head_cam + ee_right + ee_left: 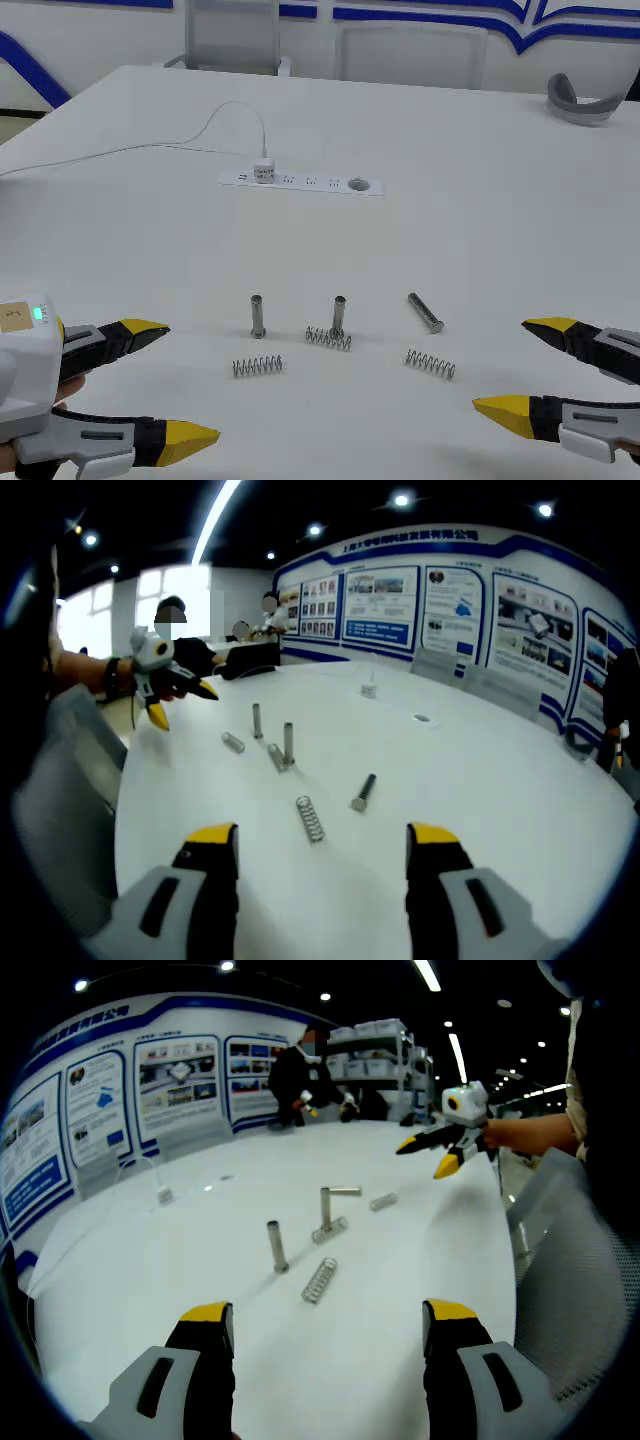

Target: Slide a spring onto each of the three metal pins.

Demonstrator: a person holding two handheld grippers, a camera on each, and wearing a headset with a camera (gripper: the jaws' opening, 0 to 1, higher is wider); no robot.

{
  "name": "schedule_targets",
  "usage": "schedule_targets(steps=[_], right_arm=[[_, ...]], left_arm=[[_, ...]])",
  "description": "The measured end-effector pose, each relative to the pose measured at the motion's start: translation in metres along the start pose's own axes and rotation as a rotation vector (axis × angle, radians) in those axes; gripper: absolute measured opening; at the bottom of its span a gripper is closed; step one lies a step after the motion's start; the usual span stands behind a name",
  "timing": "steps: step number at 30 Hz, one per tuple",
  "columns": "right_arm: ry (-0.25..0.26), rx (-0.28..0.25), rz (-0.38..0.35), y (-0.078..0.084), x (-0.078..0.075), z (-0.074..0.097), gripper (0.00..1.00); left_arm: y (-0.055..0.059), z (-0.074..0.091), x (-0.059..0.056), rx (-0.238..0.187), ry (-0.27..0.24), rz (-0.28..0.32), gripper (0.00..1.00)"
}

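Three metal pins are on the white table: the left pin (257, 315) and the middle pin (339, 314) stand upright, while the right pin (425, 312) lies flat. One spring (257, 366) lies in front of the left pin. A second spring (328, 339) rests at the middle pin's foot, and a third spring (430, 363) lies near the flat pin. My left gripper (190, 382) is open at the lower left, apart from them all. My right gripper (500, 364) is open at the lower right, holding nothing. In the right gripper view the third spring (311, 818) is the nearest.
A white power strip (300, 182) with a plug and cable lies further back on the table. A grey band-shaped object (580, 100) sits at the far right corner. Chairs (232, 35) stand beyond the far edge. People stand in the background (300, 1075).
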State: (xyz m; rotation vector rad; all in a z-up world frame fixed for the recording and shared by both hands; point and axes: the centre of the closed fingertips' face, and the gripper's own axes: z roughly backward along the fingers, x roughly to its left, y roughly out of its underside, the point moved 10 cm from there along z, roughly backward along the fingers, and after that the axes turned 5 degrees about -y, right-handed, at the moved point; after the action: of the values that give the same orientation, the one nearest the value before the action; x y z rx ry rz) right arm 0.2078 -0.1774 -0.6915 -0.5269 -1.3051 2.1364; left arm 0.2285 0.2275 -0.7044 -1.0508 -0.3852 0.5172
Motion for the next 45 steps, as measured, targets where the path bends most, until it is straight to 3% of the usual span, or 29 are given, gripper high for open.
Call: schedule_targets(steps=[9,19,32,45], right_arm=[[0.010,-0.002,-0.007,-0.001,-0.004,0.000,0.69],[0.026,-0.006,-0.021,-0.018,-0.015,-0.007,0.66],[0.035,0.046,-0.010,-0.044,-0.035,-0.033,0.57],[0.035,0.102,-0.007,-0.057,-0.049,-0.061,0.50]], left_arm=[[0.001,0.000,0.001,-0.001,-0.004,0.004,0.79],[-0.001,-0.001,0.001,-0.002,-0.004,0.003,0.79],[0.000,-0.001,0.000,0.006,0.004,0.004,0.79],[0.000,-0.001,0.000,0.009,0.004,0.003,0.79]])
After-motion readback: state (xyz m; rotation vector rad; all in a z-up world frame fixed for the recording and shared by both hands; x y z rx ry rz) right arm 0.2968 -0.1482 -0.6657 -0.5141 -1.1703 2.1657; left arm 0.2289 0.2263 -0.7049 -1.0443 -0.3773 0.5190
